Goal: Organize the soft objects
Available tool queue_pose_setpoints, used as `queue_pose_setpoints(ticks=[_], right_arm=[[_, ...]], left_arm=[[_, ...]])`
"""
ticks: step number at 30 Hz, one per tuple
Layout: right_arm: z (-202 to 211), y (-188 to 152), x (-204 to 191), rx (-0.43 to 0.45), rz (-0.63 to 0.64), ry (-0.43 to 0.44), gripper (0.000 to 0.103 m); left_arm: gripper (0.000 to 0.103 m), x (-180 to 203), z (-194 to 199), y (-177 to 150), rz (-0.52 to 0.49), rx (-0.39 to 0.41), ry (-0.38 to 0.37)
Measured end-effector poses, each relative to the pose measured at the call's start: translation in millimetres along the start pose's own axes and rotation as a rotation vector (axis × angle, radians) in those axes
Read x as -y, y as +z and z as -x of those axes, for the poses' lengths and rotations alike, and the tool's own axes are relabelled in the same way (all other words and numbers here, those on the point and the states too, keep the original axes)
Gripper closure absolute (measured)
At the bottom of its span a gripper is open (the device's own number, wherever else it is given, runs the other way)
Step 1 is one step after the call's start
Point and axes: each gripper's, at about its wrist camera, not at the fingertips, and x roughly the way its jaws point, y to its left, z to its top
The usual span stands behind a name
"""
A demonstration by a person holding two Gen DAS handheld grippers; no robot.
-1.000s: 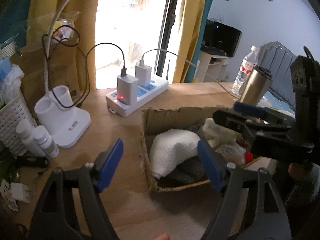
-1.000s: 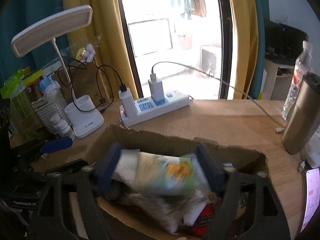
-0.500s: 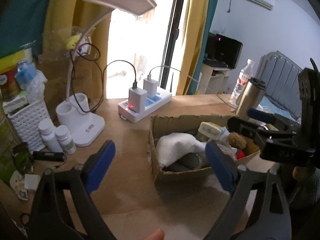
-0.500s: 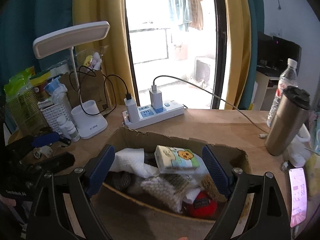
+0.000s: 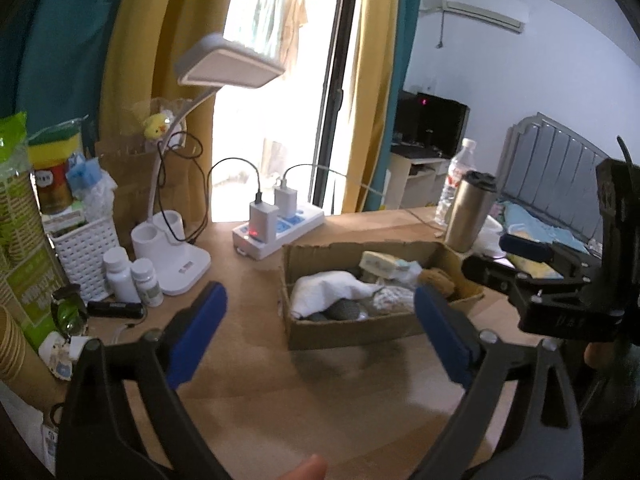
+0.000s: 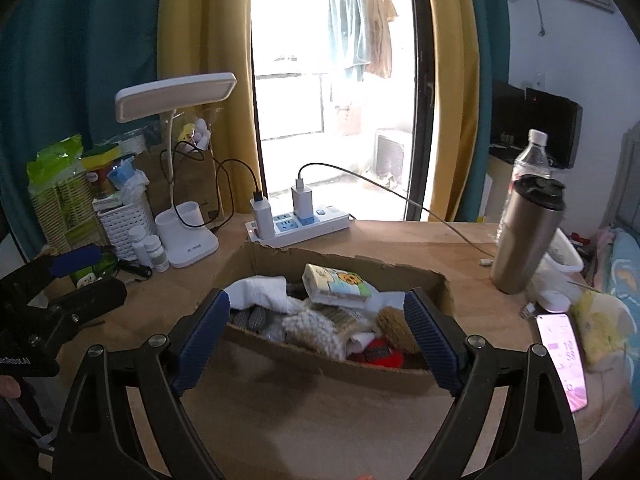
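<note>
Lowest in the right wrist view, the right gripper (image 6: 318, 330) fills the bottom of the frame, its two blue-padded fingers spread wide with nothing between them. Just beyond the tips, at centre frame, sits an open cardboard box (image 6: 304, 354) on a wooden desk (image 6: 312, 424). The soft things are inside it: a white towel (image 6: 262, 294) at the left, a knitted cream cloth (image 6: 316, 330) in the middle, a red item (image 6: 378, 356) at the lower right, and on top a tissue pack (image 6: 338, 286) printed with a cartoon; its wording is too small to read.

At the right edge a phone (image 6: 562, 362) lies with its screen lit; the text is illegible. Behind it stands a steel travel mug (image 6: 524, 236) with a clear water bottle (image 6: 530, 158) behind that. At centre, past the box, a white power strip (image 6: 298, 224) carries two plugged chargers. At the left stand a white desk lamp (image 6: 176, 98), two small white pill bottles (image 6: 150, 250) and a white basket (image 6: 122, 222). Their labels cannot be read.

At the far left of this view is the left gripper (image 6: 76, 276), black, with partly readable white lettering near the bottom edge.

In the left wrist view the left gripper (image 5: 320, 330) takes up the bottom, its blue fingers having just been opening; they now stand wide and hold nothing. The box (image 5: 352, 330) is right of centre beyond them, and the right gripper (image 5: 516, 258) shows at the right edge.
</note>
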Motion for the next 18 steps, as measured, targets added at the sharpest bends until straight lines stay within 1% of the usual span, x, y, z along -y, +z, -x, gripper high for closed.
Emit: queue_pose_setpoints(ticks=[11, 18], right_arm=[[52, -24, -2, 0.039, -0.008, -0.046, 0.012], [77, -41, -6, 0.056, -0.009, -0.092, 0.012]], left_arm=[[0.007, 27, 43, -21, -0.029, 0.035, -0.040], [0.007, 41, 64, -34, -0.046, 0.051, -0.050]])
